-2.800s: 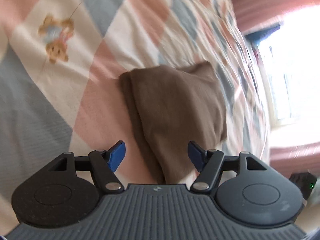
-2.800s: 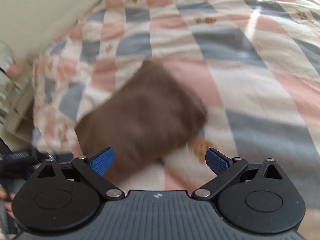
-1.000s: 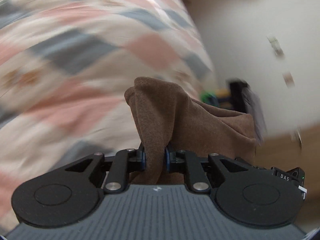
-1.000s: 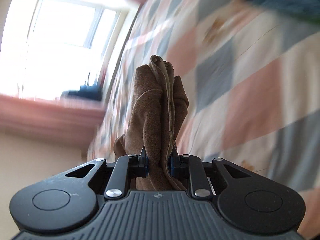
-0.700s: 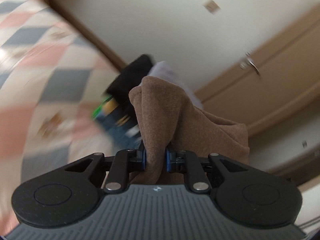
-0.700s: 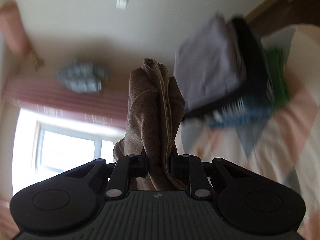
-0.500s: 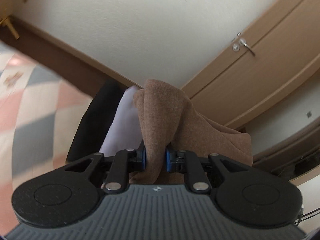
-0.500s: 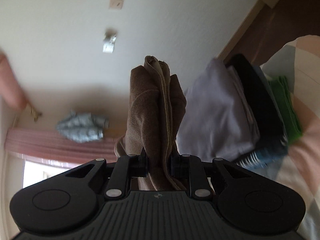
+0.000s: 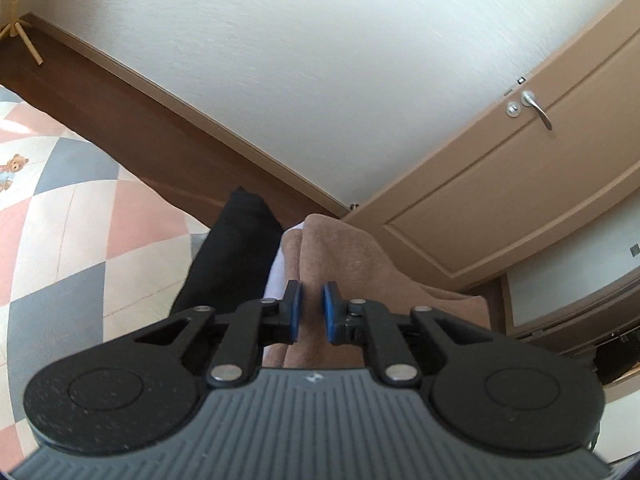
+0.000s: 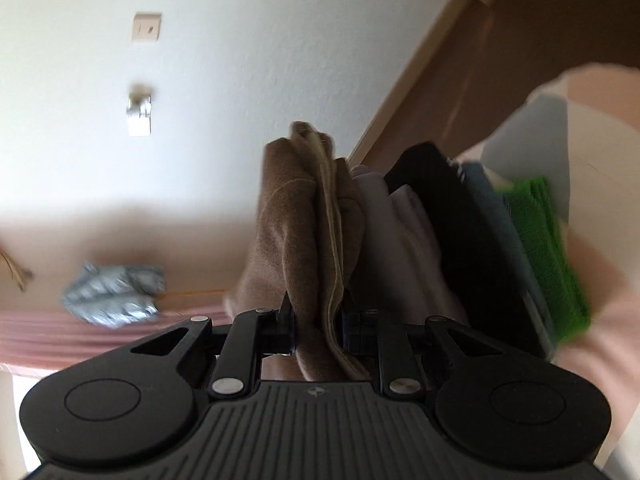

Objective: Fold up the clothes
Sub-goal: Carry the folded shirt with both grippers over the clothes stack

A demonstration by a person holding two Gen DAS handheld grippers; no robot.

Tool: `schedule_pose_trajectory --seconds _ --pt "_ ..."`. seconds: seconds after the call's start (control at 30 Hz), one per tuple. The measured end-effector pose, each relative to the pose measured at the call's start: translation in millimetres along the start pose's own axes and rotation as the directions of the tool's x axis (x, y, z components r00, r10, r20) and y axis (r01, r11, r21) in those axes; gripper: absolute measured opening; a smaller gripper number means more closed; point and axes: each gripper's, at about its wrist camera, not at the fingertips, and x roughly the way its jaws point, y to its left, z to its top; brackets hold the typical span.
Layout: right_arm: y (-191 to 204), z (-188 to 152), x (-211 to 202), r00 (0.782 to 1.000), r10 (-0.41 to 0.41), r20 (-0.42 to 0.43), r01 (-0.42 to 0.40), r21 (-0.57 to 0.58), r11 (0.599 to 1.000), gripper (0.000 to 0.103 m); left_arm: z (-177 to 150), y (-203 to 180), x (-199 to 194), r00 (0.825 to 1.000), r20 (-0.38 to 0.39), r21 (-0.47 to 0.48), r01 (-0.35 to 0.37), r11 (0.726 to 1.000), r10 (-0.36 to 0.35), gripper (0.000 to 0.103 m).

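Brown folded garment [image 10: 296, 216] rests on my stack [image 10: 460, 216]; left gripper [image 9: 311, 312] slightly parted, empty, right gripper [image 10: 316, 326] clamped, unreleased.

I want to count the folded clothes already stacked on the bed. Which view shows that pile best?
The right wrist view: the pile shows edge-on, with pale, black, blue-grey and green layers beside the brown cloth. The left wrist view shows only a black piece and a white sliver beside the cloth.
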Motion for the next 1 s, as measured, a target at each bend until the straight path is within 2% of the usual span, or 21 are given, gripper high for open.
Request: schedule_pose_trajectory --seconds 0.03,0.1,0.17,0.23,0.27,0.3,0.33,0.4,0.43,0.47,0.53,0.6,0.67,0.7,0.73,0.8,1.0 --pt "0.7 0.8 3.0 1.000 0.007 0.000 -0.007 -0.019 1.000 0.022 -2.1 1.9 1.8 1.000 0.000 -0.010 0.000 1.000 0.000 0.009" --pt "4.0 3.3 6.1 1.000 0.016 -0.010 -0.017 -0.057 0.998 0.032 -5.3 8.1 0.7 1.000 0.007 -0.035 0.012 0.999 -0.011 0.012" --pt "9.4 5.3 -4.4 1.000 -0.003 -0.011 0.002 -0.110 0.994 0.040 -10.5 11.5 -4.0 1.000 0.027 -0.055 0.016 0.998 -0.015 0.021" --pt "22.0 6.2 -12.4 0.999 -0.034 0.021 0.038 -0.229 0.973 0.047 -15.1 9.0 -16.0 0.997 0.079 -0.053 0.003 0.999 0.001 0.021" --pt "31.3 4.3 -17.7 0.997 -0.049 0.062 0.066 -0.316 0.946 0.051 -17.9 1.0 -24.4 0.993 0.120 -0.027 -0.011 1.000 0.014 0.021" --pt "41.7 -0.1 -24.4 0.991 -0.060 0.122 0.106 -0.415 0.904 0.053 -21.8 -9.9 -34.1 0.984 0.175 0.010 -0.032 0.999 0.029 0.021" --pt "52.3 -7.9 -30.8 0.978 -0.067 0.200 0.163 -0.517 0.841 0.054 -26.7 -22.9 -41.8 0.973 0.228 0.049 -0.036 0.998 0.024 0.021" --pt "72.1 -32.1 -40.2 0.929 -0.045 0.367 0.307 -0.698 0.647 0.054 -37.9 -51.0 -47.4 0.957 0.289 0.124 -0.023 0.992 -0.014 0.021" --pt "76.8 -46.4 -40.9 0.911 -0.003 0.413 0.346 -0.759 0.551 0.054 -43.8 -65.1 -44.2 0.952 0.305 0.170 -0.018 0.985 -0.035 0.021" --pt "79.7 -60.7 -39.0 0.903 0.039 0.428 0.362 -0.806 0.469 0.054 -48.4 -77.7 -36.7 0.948 0.314 0.218 -0.029 0.976 -0.042 0.021" --pt "81.1 -81.9 -25.6 0.909 0.080 0.409 0.355 -0.861 0.363 0.052 -54.7 -94.8 -17.2 0.940 0.338 0.300 -0.058 0.952 -0.050 0.021" --pt "76.3 -93.9 -5.0 0.905 0.088 0.416 0.374 -0.876 0.304 0.051 -56.0 -99.5 6.5 0.931 0.362 0.352 -0.091 0.932 -0.046 0.021" --pt "67.3 -95.0 16.7 0.893 0.063 0.445 0.413 -0.868 0.275 0.050 -50.3 -92.5 31.1 0.929 0.371 0.361 -0.129 0.924 -0.016 0.021" --pt "61.7 -92.7 27.9 0.889 0.041 0.456 0.430 -0.862 0.269 0.050 -45.8 -87.3 44.8 0.935 0.353 0.354 -0.136 0.925 0.002 0.021" --pt "54.9 -87.9 37.8 0.888 0.016 0.459 0.438 -0.857 0.271 0.050 -41.3 -82.3 59.6 0.944 0.330 0.338 -0.143 0.930 0.026 0.021" --pt "42.9 -82.2 50.2 0.891 -0.002 0.455 0.438 -0.857 0.269 0.050 -39.0 -68.8 83.8 0.946 0.313 0.312 -0.190 0.931 0.088 0.021" --pt "21.7 -65.4 67.0 0.913 0.005 0.408 0.395 -0.885 0.247 0.052 -43.7 -28.7 113.1 0.945 0.322 0.238 -0.147 0.960 0.065 0.020"
